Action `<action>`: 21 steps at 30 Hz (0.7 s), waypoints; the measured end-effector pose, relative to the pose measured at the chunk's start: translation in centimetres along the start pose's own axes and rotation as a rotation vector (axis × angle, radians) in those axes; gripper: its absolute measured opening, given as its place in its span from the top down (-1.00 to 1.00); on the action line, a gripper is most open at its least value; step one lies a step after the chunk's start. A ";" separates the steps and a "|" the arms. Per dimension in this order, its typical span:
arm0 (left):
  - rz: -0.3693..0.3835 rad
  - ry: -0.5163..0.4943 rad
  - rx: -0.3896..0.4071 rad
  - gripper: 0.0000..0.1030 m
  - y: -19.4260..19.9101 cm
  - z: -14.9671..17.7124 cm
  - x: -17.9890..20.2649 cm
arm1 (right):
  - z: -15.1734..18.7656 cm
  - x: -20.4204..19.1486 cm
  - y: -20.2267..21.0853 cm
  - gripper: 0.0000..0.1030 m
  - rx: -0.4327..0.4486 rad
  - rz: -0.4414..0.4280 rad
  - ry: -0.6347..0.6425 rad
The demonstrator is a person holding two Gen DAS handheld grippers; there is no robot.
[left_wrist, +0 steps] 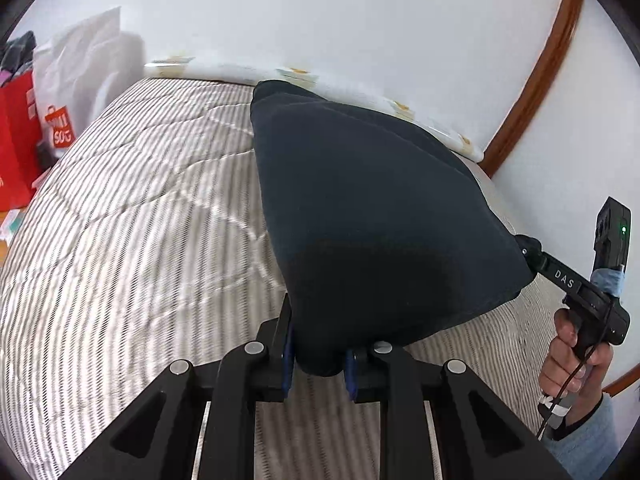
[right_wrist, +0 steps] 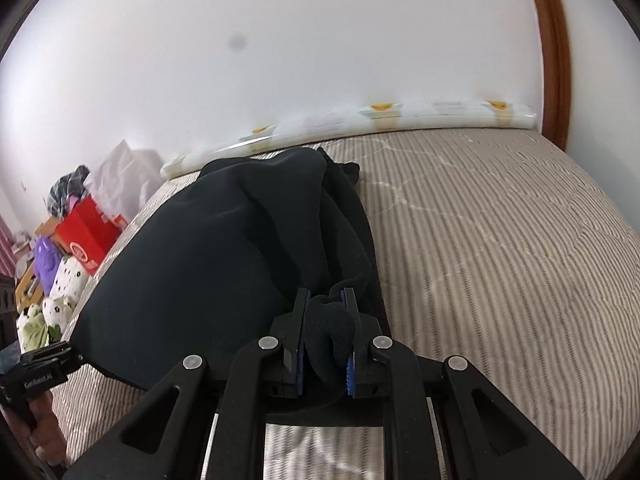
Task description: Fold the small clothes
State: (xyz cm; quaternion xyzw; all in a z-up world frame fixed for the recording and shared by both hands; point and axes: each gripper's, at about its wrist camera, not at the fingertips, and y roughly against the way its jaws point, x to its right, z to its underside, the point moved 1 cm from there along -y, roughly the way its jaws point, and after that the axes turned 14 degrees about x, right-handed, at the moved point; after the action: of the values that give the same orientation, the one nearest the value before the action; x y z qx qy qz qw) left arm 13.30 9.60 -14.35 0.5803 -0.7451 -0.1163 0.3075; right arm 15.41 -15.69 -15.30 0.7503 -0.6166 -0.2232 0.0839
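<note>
A dark navy garment (left_wrist: pixel 372 216) is held up above a striped bed cover (left_wrist: pixel 132 216), stretched between both grippers. My left gripper (left_wrist: pixel 318 356) is shut on its near corner. My right gripper (right_wrist: pixel 325 340) is shut on a bunched fold of the same garment (right_wrist: pixel 224 256). In the left wrist view the right gripper (left_wrist: pixel 528 250) grips the garment's right corner, with the person's hand on its handle. In the right wrist view the left gripper (right_wrist: pixel 68 354) shows at the garment's lower left edge. The garment's far end droops toward the bed near the wall.
The striped bed cover (right_wrist: pixel 500 248) extends right. A white patterned bolster (right_wrist: pixel 400 116) lies along the wall. Left of the bed are a red bag (left_wrist: pixel 16 136), white bags (left_wrist: pixel 80 80) and plush toys (right_wrist: pixel 60 288). A wooden door frame (right_wrist: pixel 554 52) stands at right.
</note>
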 end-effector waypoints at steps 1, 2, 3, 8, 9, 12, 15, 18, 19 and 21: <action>0.002 0.003 0.000 0.65 0.0 0.2 -0.2 | 0.1 -0.3 0.1 0.72 -0.001 0.003 0.009; 0.005 0.008 0.000 0.65 0.0 0.3 -0.4 | 0.2 -0.6 0.1 0.72 -0.002 0.007 0.019; 0.008 0.010 -0.001 0.64 -0.1 0.4 -0.4 | 0.2 -0.7 0.2 0.72 -0.004 0.013 0.028; 0.007 -0.002 0.004 0.64 0.0 0.6 -0.1 | 0.3 -0.5 0.6 0.72 -0.016 0.024 0.021; 0.008 -0.003 0.004 0.64 0.0 0.6 -0.1 | 0.3 -0.4 0.7 0.71 -0.015 0.026 0.018; 0.014 -0.001 -0.005 0.63 0.0 0.7 -0.3 | 0.6 -0.4 1.0 0.71 -0.013 0.030 0.012; 0.015 -0.005 -0.010 0.63 -0.1 0.8 -0.3 | 0.7 -0.3 1.2 0.69 -0.012 0.033 -0.003; 0.020 -0.008 -0.015 0.62 -0.2 0.9 -0.5 | 0.6 0.0 1.6 0.68 -0.014 0.036 -0.014; 0.023 -0.006 -0.018 0.62 -0.1 0.9 -0.5 | 0.5 0.1 1.8 0.66 -0.015 0.037 -0.013; 0.030 -0.004 -0.025 0.59 0.1 1.1 -0.7 | 0.4 0.4 2.5 0.64 -0.017 0.046 -0.003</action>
State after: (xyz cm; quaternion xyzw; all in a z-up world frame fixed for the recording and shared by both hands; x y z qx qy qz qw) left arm 12.68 10.10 -15.34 0.5648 -0.7530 -0.1222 0.3149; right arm 13.10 -16.62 -14.80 0.7348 -0.6319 -0.2274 0.0946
